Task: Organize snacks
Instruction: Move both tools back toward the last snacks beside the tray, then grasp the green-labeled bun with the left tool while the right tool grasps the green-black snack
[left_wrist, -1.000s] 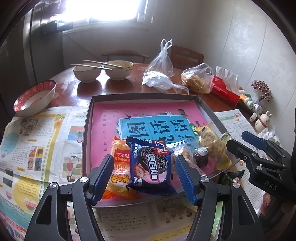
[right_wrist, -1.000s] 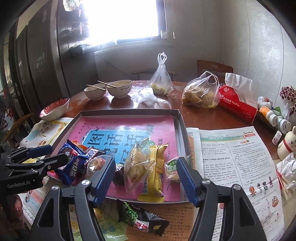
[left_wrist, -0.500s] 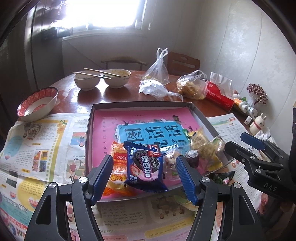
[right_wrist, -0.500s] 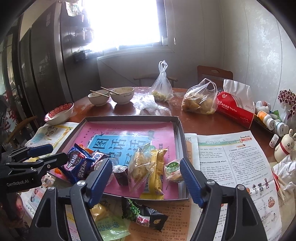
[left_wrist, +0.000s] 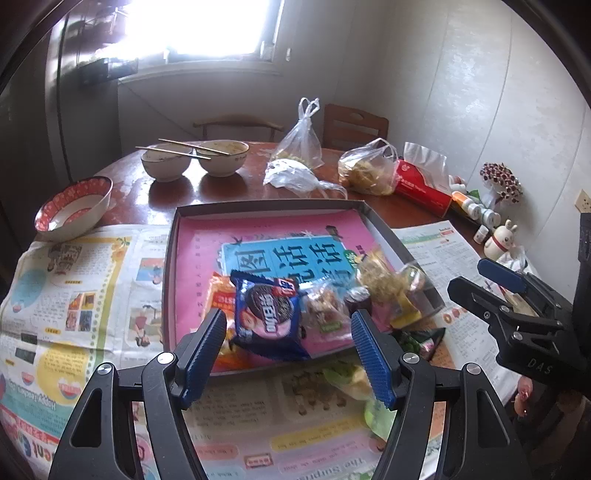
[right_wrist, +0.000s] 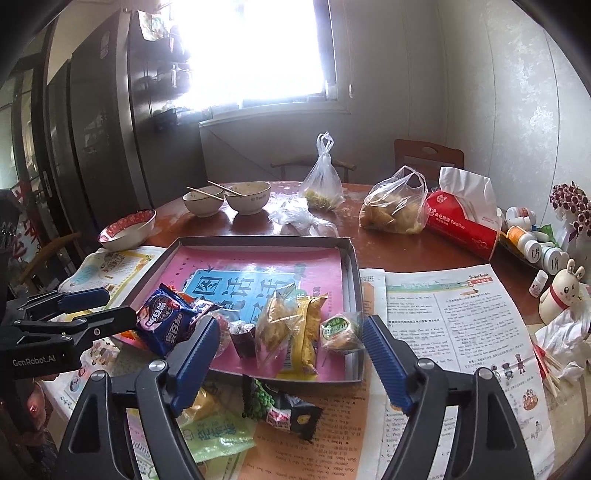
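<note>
A shallow dark tray (left_wrist: 173, 236) (right_wrist: 352, 266) with a pink and blue liner holds snacks along its near edge: a blue cookie pack (left_wrist: 267, 317) (right_wrist: 162, 319), an orange pack (left_wrist: 219, 295), a clear bag of yellow snacks (right_wrist: 277, 321), a yellow pack (right_wrist: 306, 332) and a round green-labelled cake (right_wrist: 338, 328). A black and green pea pack (right_wrist: 280, 406) and a green packet (right_wrist: 214, 435) lie on the newspaper in front of the tray. My left gripper (left_wrist: 288, 354) is open and empty, above the near edge. My right gripper (right_wrist: 290, 354) is open and empty, above the pea pack.
Newspapers (left_wrist: 74, 280) (right_wrist: 461, 325) cover the near table. Behind the tray stand two bowls with chopsticks (left_wrist: 192, 158), a red-rimmed bowl (left_wrist: 74, 206), plastic bags (right_wrist: 393, 206), a red tissue pack (right_wrist: 465, 221), bottles (right_wrist: 532, 243) and a rabbit figure (right_wrist: 561, 291).
Both grippers have pulled back and risen away from the tray, still open. The blue cookie pack stays lying in the tray.
</note>
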